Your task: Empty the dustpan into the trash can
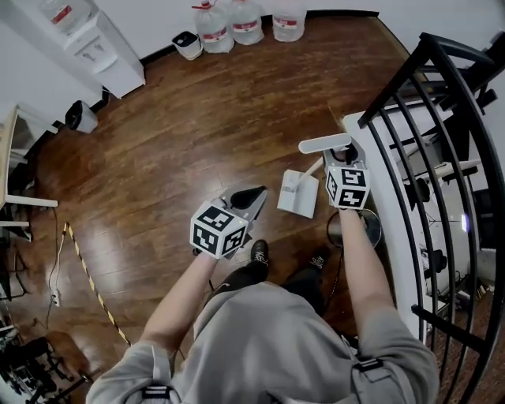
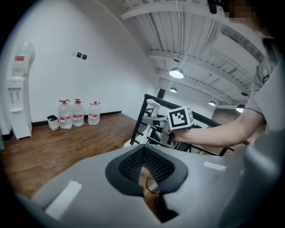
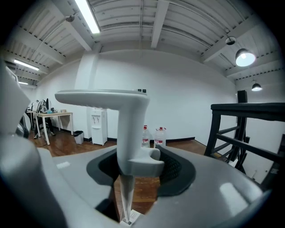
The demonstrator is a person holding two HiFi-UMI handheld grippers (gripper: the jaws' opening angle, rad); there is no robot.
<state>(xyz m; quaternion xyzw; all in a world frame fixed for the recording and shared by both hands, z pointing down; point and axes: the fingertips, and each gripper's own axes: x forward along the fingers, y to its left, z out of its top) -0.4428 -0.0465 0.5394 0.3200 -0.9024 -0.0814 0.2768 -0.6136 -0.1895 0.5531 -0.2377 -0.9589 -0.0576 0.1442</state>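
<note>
Dustpan (image 1: 298,193): white, long-handled, located ahead of the person's feet on the side of the black railing (image 1: 394,79), over the wooden floor (image 1: 181,134). Cannot confirm contact between pan and floor from the head view. Found right gripper (image 3: 138,162) clamped on the dustpan's shaft, jaws well apart with a pad against each side, just below the flat T-shaped grip at the top. Noted shaft running down between the jaws toward the pan in the right gripper view. Found left gripper (image 2: 143,156) empty, tips pressed together, nothing between the pads, only a sliver of floor visible behind them. Located left gripper just left of the pan in the head view, near but apart from it, pointing forward. Recorded a round, dark-rimmed receptacle (image 1: 372,229) beneath the right forearm, beside the railing base, partly hidden; cannot identify it with certainty. Logged along the far wall: three large water bottles (image 1: 245,20), a small white bin (image 1: 187,45), a white water dispenser (image 1: 91,43). Logged a yellow-and-black striped strip (image 1: 87,276) on the floor at the left.
</note>
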